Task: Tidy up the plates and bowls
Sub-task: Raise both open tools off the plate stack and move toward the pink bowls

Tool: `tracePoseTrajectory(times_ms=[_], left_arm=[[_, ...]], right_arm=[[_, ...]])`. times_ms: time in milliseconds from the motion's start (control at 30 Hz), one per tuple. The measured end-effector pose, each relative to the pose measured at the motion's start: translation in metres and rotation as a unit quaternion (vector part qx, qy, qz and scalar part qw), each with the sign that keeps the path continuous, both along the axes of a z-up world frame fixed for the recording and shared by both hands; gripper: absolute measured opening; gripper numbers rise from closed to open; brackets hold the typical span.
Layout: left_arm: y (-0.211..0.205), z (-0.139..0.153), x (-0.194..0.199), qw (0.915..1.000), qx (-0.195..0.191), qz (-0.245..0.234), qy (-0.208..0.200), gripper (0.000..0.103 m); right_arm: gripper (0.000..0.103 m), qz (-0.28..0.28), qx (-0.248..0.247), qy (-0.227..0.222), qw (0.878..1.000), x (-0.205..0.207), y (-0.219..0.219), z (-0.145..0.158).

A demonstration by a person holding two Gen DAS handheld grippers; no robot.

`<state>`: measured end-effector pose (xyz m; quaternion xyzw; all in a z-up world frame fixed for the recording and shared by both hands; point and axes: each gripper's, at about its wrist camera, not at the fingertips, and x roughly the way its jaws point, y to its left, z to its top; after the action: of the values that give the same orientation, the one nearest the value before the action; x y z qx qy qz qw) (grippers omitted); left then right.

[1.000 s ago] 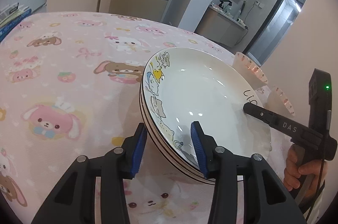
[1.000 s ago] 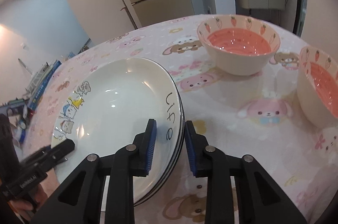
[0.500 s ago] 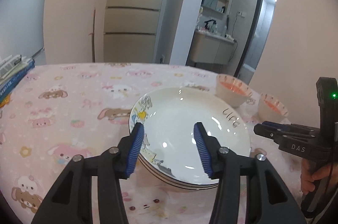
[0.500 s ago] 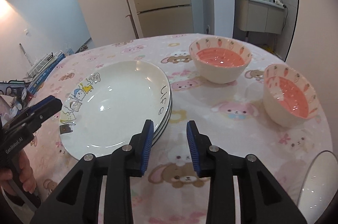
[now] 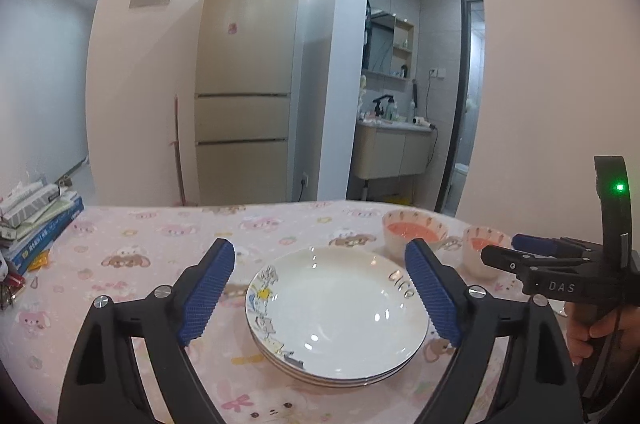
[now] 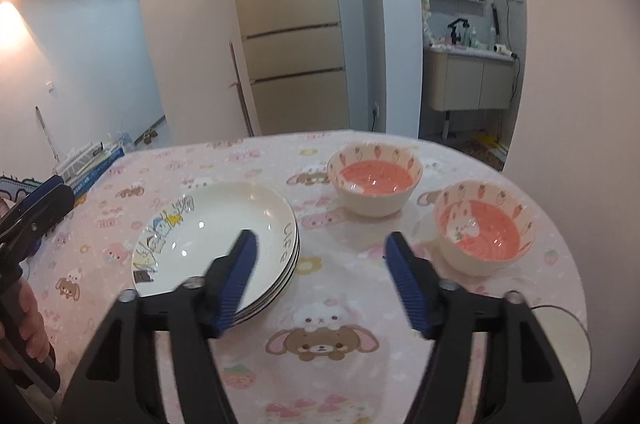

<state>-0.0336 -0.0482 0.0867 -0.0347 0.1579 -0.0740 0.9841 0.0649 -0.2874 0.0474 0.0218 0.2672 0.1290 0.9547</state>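
Observation:
A stack of white cartoon-printed plates [image 5: 336, 312] rests on the pink tablecloth; it also shows in the right wrist view [image 6: 216, 232]. Two pink carrot-print bowls stand to its right: the far bowl [image 6: 374, 179] and the near bowl [image 6: 484, 224], also seen from the left as the far bowl [image 5: 414, 230] and the near bowl [image 5: 482, 248]. My left gripper [image 5: 320, 284] is open and empty, raised above and behind the stack. My right gripper [image 6: 320, 276] is open and empty, above the cloth between the stack and the near bowl.
The round table [image 6: 320, 344] has its edge close behind the bowls. A pile of books [image 5: 36, 220] lies at the far left. A round glass edge [image 6: 568, 340] shows at the table's right. A fridge [image 5: 248, 83] stands behind.
Both grippers have let go of the plate stack, pulled back and up, and opened wide. The stack stays on the table.

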Motion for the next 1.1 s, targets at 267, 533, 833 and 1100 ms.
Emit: tracePoseTrajectory(times_ms=[267,533,833,1100], left_arm=[[-0.008,0.027,-0.006,0.9995,-0.015,-0.012,-0.026,0.092],[-0.031,0.05,-0.019,0.9985,0.003,-0.028,-0.046,0.103],[-0.064,0.069,0.008,0.9972,-0.013,-0.056,-0.048,0.103],[-0.094,0.103,0.029,0.9907,-0.012,-0.106,-0.085,0.103]], right_arm=[[0.103,-0.035,-0.043,-0.096,0.994,-0.03,-0.013,0.032],[0.103,-0.056,-0.079,-0.119,0.988,-0.043,-0.023,0.048],[0.103,-0.069,-0.062,-0.119,0.989,-0.048,-0.048,0.056],[0.103,-0.162,-0.026,-0.204,0.965,-0.047,-0.055,0.085]])
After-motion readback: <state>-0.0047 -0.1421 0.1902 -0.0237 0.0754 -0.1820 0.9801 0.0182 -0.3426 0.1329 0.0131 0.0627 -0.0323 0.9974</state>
